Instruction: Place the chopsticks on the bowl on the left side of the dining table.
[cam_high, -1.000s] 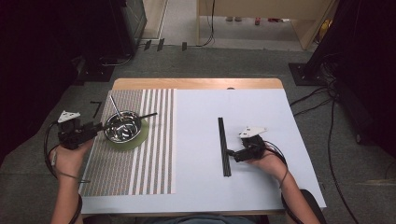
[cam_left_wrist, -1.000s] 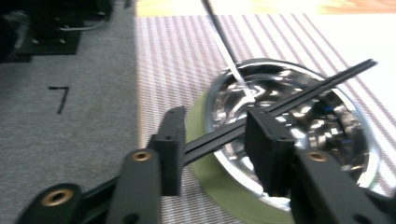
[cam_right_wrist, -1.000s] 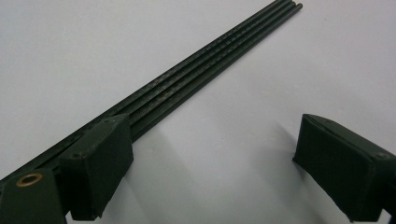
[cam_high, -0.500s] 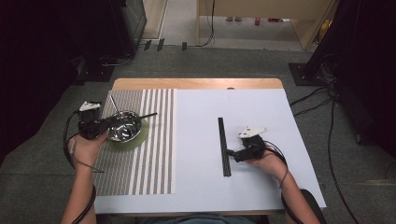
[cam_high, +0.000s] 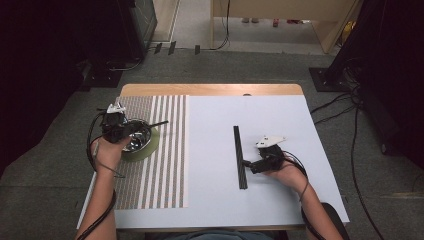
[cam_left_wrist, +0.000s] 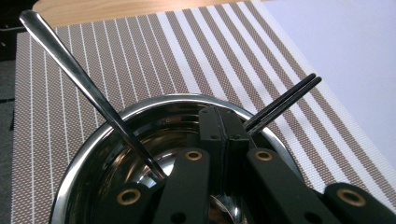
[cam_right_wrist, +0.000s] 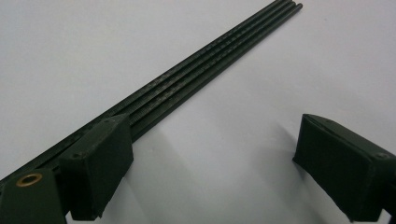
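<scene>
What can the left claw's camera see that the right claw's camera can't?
Left gripper view alone: a shiny round steel bowl on a brown-and-white striped woven placemat, holding a long silver metal spoon and thin black chopsticks; its claw is shut. Right gripper view alone: a bundle of long black rods beside an open claw. Both: the white table surface.

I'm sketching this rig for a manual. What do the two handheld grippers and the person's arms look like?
Both grippers are black. The left gripper and right gripper each carry a pale three-cornered plate on top and trail a black cable. Their jaws are blocky, on flat links with brass-coloured rivets. The forearms are bare, no sleeves showing.
</scene>
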